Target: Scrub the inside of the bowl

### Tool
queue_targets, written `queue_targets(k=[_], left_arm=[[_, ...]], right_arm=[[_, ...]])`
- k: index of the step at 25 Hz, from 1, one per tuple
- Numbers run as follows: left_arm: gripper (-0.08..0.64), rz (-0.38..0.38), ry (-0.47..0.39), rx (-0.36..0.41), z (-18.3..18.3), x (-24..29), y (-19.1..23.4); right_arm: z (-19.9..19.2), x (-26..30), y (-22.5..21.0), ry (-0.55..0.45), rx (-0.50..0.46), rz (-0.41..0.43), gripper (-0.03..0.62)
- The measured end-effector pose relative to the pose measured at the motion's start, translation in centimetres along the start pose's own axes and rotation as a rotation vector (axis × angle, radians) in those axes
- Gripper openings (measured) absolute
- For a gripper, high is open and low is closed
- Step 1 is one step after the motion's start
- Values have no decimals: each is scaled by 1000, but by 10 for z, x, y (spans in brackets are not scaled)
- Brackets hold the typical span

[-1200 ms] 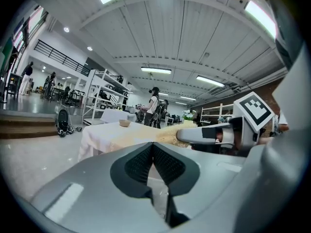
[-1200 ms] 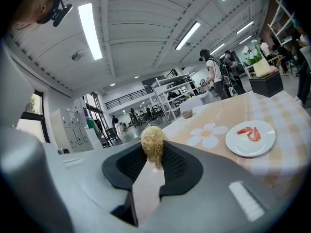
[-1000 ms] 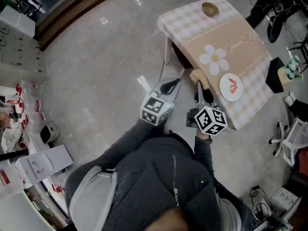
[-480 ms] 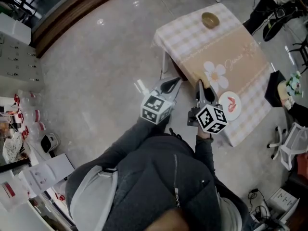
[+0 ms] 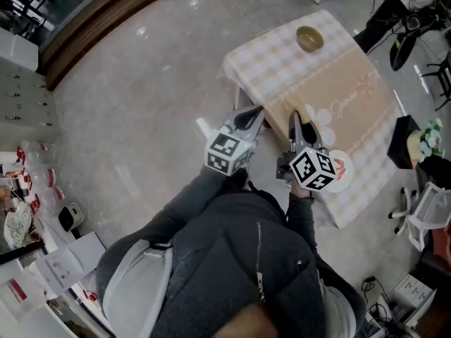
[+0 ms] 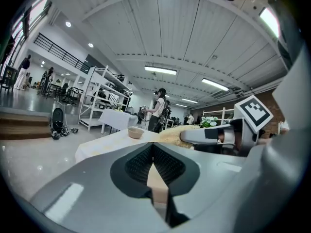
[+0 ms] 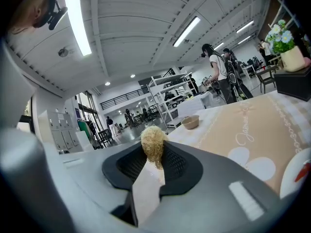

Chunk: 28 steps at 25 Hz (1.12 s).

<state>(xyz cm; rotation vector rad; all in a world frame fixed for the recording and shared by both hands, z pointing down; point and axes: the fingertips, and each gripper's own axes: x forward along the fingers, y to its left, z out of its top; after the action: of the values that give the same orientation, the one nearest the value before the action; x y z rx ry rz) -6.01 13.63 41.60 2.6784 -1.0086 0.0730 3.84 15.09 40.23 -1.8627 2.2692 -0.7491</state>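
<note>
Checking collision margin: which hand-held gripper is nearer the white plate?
Right. The right hand-held gripper is over the table, beside the white plate; the left hand-held gripper sits at the table's edge, farther away.

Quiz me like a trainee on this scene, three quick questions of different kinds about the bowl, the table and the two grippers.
1. Fill in: the left gripper's jaws are ____, with nothing between them.
2. Which gripper holds the straw-coloured scrubber? A) left gripper B) right gripper C) neither
3. True or false: the bowl stands at the far end of the table, apart from both grippers.
Key: 1 shut; 2 B; 3 true.
</note>
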Motion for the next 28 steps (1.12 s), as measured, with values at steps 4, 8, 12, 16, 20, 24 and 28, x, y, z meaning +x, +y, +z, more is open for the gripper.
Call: queue_targets(k=[4, 8, 12, 16, 20, 24, 28], left_arm=[[9, 7, 11, -5, 3, 7, 11], [9, 3, 12, -8, 1, 12, 14], [9, 24, 14, -2, 2, 8, 17], [9, 48, 7, 5, 3, 7, 22], [9, 56, 7, 7, 1, 7, 22], [9, 53, 24, 17, -3, 10, 22], [9, 40, 34, 22, -3, 19, 21]], right_arm=[[3, 14, -4, 0, 8, 0, 86], [1, 22, -9, 10, 16, 0, 86], [-3, 21, -9, 20, 21, 8, 86], [-8, 20, -11, 31, 30, 17, 86], [-10, 20, -17, 30, 44, 13, 86], [-8, 18, -21, 16, 51, 5, 86], [-5, 17, -26, 3, 65, -3, 86]])
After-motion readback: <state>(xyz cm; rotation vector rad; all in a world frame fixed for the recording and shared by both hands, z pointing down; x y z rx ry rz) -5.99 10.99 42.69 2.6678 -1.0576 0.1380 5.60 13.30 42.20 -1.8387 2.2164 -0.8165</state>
